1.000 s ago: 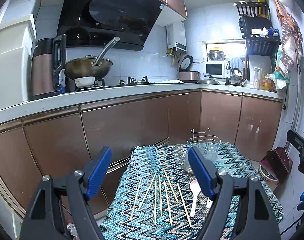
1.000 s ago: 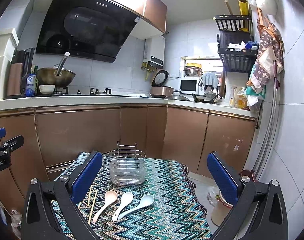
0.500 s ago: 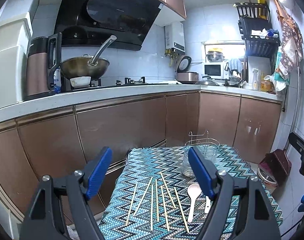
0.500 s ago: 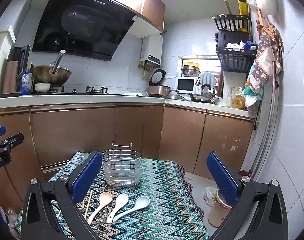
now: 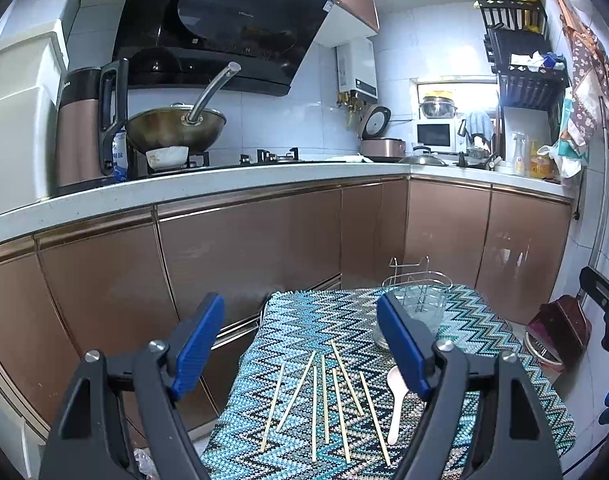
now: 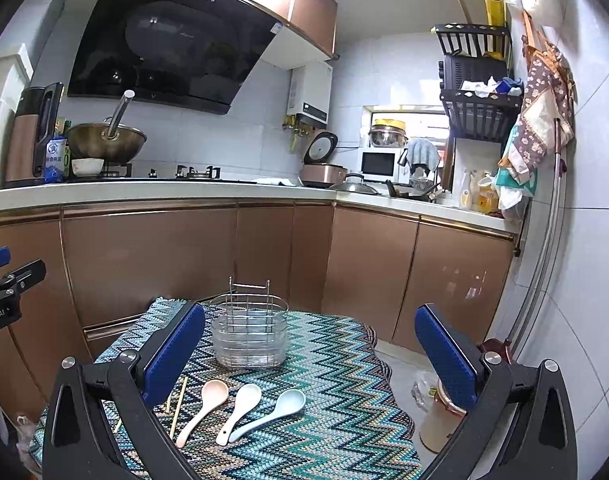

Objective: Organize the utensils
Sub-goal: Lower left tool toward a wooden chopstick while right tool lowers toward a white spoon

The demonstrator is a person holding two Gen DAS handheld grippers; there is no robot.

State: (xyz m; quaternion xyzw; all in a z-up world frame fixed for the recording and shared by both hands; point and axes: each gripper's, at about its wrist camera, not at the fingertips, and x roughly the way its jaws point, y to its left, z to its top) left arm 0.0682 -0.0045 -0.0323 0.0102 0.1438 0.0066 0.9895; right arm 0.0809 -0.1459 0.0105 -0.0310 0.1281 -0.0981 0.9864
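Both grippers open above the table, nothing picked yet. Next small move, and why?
Probably lower the right gripper onto the pink spoon: it is empty, the three spoons lie loose before it, and the utensil holder stands empty just behind.

In the left wrist view, the left gripper's right finger (image 5: pixel 402 346) covered part of the utensil holder (image 5: pixel 420 300) and the bowl of the pink spoon (image 5: pixel 396 404). In the right wrist view, most chopsticks (image 6: pixel 179 406) were hidden behind the right gripper's left finger (image 6: pixel 172 354), perhaps all but two.
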